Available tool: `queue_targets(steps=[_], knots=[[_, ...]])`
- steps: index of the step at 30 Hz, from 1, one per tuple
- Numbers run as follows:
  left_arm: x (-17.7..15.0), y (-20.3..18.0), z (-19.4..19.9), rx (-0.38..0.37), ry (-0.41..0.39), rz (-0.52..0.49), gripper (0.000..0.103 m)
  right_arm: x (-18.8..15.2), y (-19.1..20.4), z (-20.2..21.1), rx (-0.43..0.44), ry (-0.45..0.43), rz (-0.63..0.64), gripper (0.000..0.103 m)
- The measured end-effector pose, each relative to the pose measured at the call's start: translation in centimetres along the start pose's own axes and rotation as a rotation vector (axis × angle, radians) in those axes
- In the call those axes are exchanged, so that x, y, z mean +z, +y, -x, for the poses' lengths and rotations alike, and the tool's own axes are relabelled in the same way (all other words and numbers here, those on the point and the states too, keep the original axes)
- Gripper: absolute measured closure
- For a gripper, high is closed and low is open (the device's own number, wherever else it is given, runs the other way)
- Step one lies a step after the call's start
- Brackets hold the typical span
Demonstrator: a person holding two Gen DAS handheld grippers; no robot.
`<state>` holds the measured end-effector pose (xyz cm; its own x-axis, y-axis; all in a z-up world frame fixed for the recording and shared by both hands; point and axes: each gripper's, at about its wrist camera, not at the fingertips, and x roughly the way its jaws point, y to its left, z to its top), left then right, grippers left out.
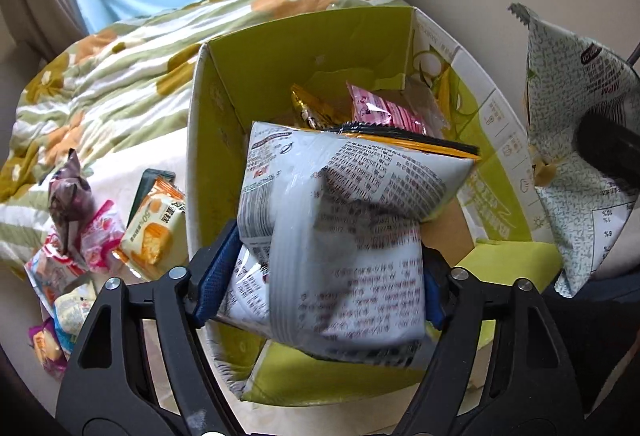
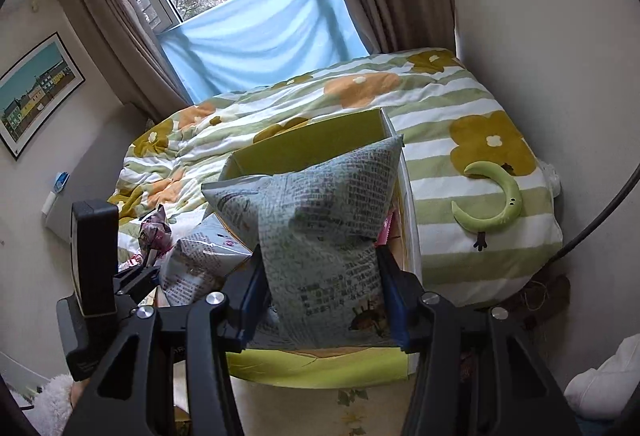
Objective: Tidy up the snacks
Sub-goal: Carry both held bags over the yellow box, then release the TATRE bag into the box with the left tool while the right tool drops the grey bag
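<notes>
Bag [image 1: 344, 236] between left gripper [image 1: 320, 288] fingers

**Little print I can actually read**

On the orange-and-white snack packet [image 1: 154, 232] lying on the bed left of the box, I make out "60%" and a few large Chinese characters, cut off by the box wall.

On the pale green bag [image 1: 576, 140] at the right edge of my left view, percent figures stand upside down in a table: "10%", "1%", "6%". Red letters higher on it look like "MPM", also inverted; I cannot be sure.

The white bag [image 1: 340, 236] in front of me carries a barcode and dense blocks of Chinese print, too blurred to read.

The box wall [image 1: 496, 124] shows small handling icons and faint lettering, unreadable.
</notes>
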<state>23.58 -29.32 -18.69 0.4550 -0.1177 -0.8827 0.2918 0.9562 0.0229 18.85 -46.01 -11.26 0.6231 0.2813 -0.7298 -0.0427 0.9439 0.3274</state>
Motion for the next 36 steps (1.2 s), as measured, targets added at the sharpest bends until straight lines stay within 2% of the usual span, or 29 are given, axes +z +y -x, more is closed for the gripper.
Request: queue_targets(steps=[2, 5, 10, 14, 20, 24, 25, 27, 28, 29, 36], knots=[[-0.2, -0.6, -0.1, 0.051, 0.001, -0.022, 0.005, 0.1, -0.2, -0.5, 0.014, 0.014, 0.015, 0.055], [-0.7, -0.4, 0.4, 0.072, -0.014, -0.019, 0.004, 0.2, -0.5, -0.9, 0.041, 0.025, 0.025, 0.055], [-2.3, 0.8, 2.3, 0.071, -0.023, 0.041, 0.004, 0.2, -0.7, -1.3, 0.070, 0.038, 0.043, 0.055], [-3.5, 1.5, 3.8, 0.081, -0.042, 0.073, 0.004, 0.3, 0.5, -1.5, 0.113, 0.045, 0.079, 0.054], [-4.3, 2.1, 4.2, 0.096, -0.038, 0.102, 0.004, -0.1, 2.2, -4.2, 0.110, 0.098, 0.122, 0.054], [-4.5, 2.4, 4.2, 0.098, -0.029, 0.111, 0.004, -0.6, 1.4, -6.0, 0.102, 0.127, 0.089, 0.053], [-4.7, 2.5, 4.2, 0.092, -0.028, 0.114, 0.004, -0.7, 1.1, -6.4, 0.099, 0.131, 0.075, 0.050], [-5.0, 2.5, 4.2, 0.075, -0.029, 0.117, 0.004, -0.9, 0.5, -6.8, 0.108, 0.135, 0.055, 0.035], [-5.1, 2.5, 4.1, 0.074, -0.028, 0.118, 0.004, -1.1, 0.2, -7.0, 0.115, 0.137, 0.046, 0.020], [-5.2, 2.5, 4.1, 0.075, -0.025, 0.118, 0.004, -1.2, 0.0, -7.0, 0.117, 0.133, 0.038, 0.011], [-5.8, 2.5, 4.0, 0.068, -0.025, 0.116, 0.004, -2.2, 0.0, -5.2, 0.114, 0.034, 0.079, 0.008]])
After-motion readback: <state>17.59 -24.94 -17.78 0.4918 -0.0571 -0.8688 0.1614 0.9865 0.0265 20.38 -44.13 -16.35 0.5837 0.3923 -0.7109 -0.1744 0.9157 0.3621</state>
